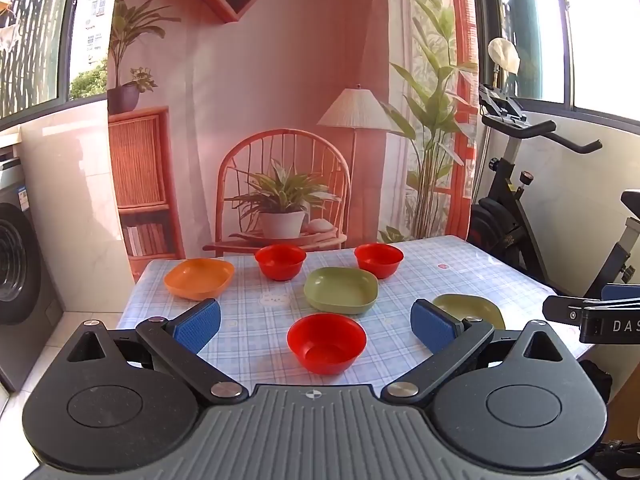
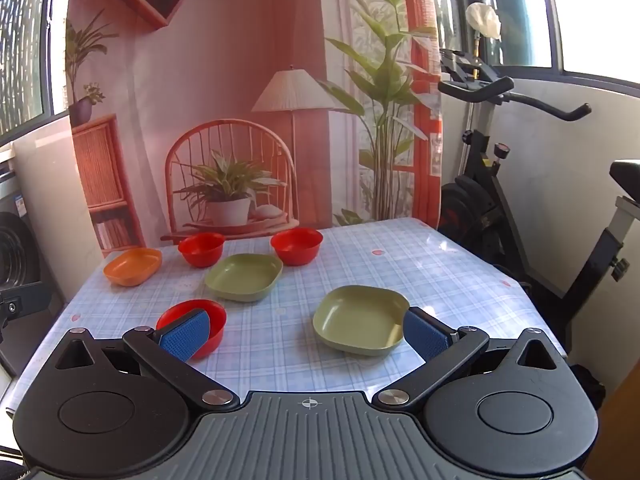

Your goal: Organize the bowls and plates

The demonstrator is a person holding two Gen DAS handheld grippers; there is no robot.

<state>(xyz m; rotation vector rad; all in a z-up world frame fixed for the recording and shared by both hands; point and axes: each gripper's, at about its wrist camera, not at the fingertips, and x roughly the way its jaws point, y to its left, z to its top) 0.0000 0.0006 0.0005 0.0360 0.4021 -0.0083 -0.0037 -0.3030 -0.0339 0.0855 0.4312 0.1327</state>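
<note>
So here's where we're at with the plates and bowls — nothing is stacked yet, as far as we can judge; all six pieces sit apart on the checked tablecloth (image 1: 460, 276), none touching another. Our left gripper (image 1: 316, 326) has its jaws spread wide and empty, hovering low in the frame with the nearest red bowl (image 1: 326, 342) dead centre between the blue pads (image 1: 198, 324); that lineup looks deliberate, like we're framing the bowl before going in for its rim. Behind it, mid-frame, sits a green plate (image 1: 341, 289), with two more red bowls further back, one left of centre (image 1: 280, 261) and one right of centre (image 1: 378, 259); an orange plate (image 1: 199, 278) is off at the left. Our right gripper (image 2: 306, 334) is also spread and holding nothing; in its view the second green plate (image 2: 360, 320) lies lower right of centre, its right edge just beside the right pad, so we'd guess that hand is set up for the plates while the left takes bowls. Splitting it that way makes sense to us — bowls nest in bowls, plates in plates; the shallow plates probably need an edge pinch, and the glossy cloth may let them slide.
</note>
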